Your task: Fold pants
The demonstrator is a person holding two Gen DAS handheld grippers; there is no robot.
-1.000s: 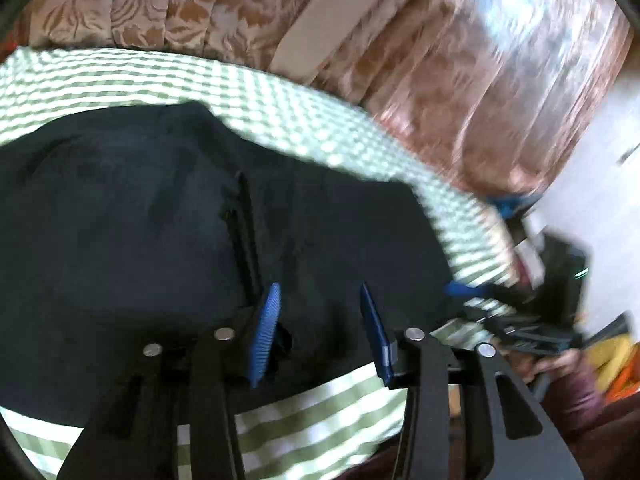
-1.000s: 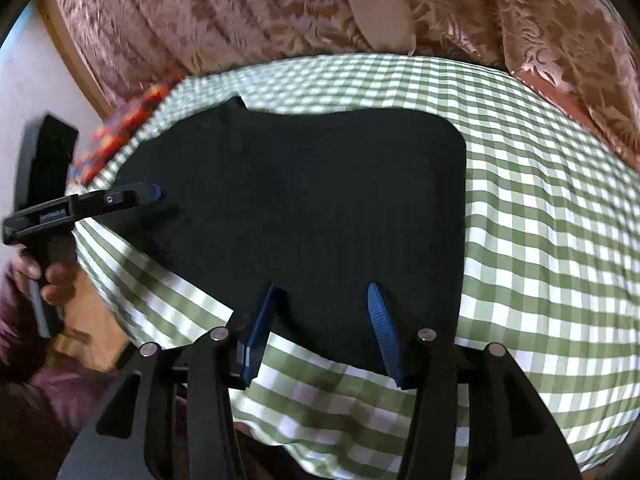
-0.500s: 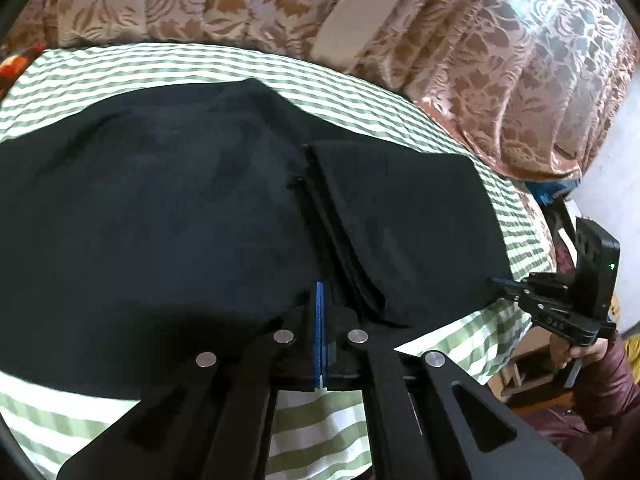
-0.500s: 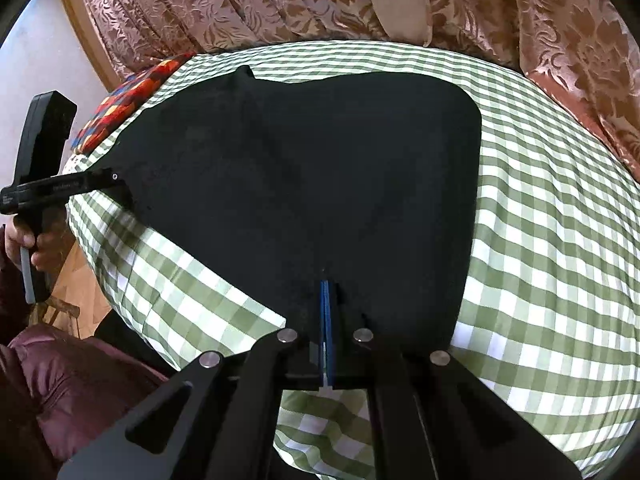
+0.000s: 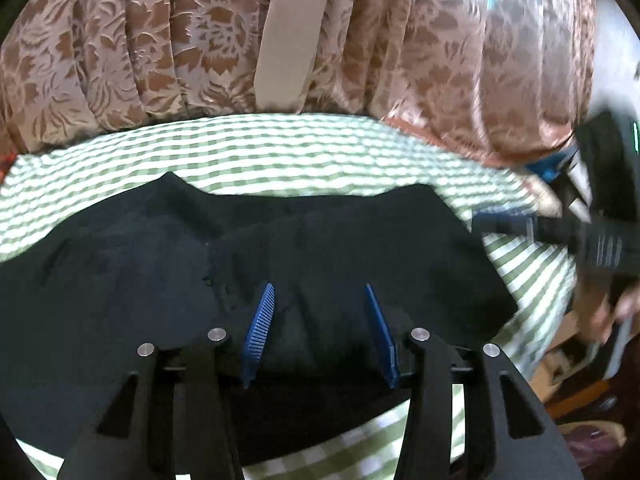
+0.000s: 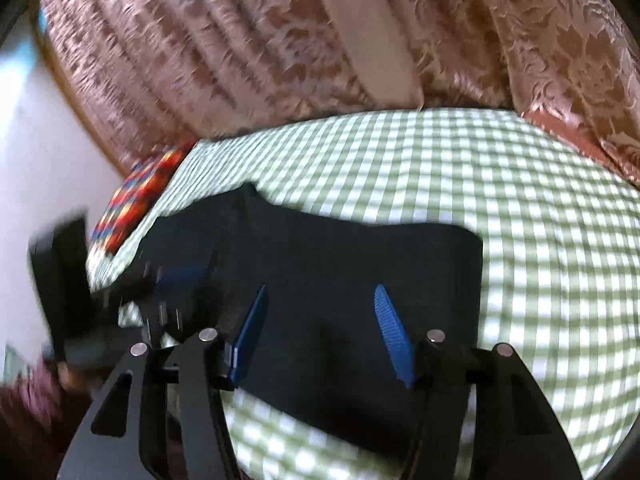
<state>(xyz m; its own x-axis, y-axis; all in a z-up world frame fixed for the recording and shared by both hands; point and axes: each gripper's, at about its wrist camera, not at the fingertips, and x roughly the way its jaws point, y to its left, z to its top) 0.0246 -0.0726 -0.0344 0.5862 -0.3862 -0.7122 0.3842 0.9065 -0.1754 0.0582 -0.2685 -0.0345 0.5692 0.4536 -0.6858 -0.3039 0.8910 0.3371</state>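
The black pants (image 5: 340, 240) lie folded on a green-and-white checked cloth (image 5: 280, 152); they also show in the right wrist view (image 6: 340, 256). My left gripper (image 5: 320, 292) is open just above the pants' near part, with nothing between its blue pads. My right gripper (image 6: 320, 292) is open above the pants near their front edge, empty. The right gripper shows blurred at the right edge of the left wrist view (image 5: 560, 228). The left gripper shows blurred at the left of the right wrist view (image 6: 160, 280).
Brown floral curtains (image 5: 160, 48) hang close behind the table. A red patterned cloth (image 6: 140, 196) lies at the table's far left corner. The checked cloth (image 6: 540, 240) stretches to the right of the pants. Clutter sits beyond the table's right edge (image 5: 580, 360).
Both grippers were shut on the pants' near edge half a second ago. Both are open now and lifted off the fabric. Both views have tilted up and are blurred by motion.
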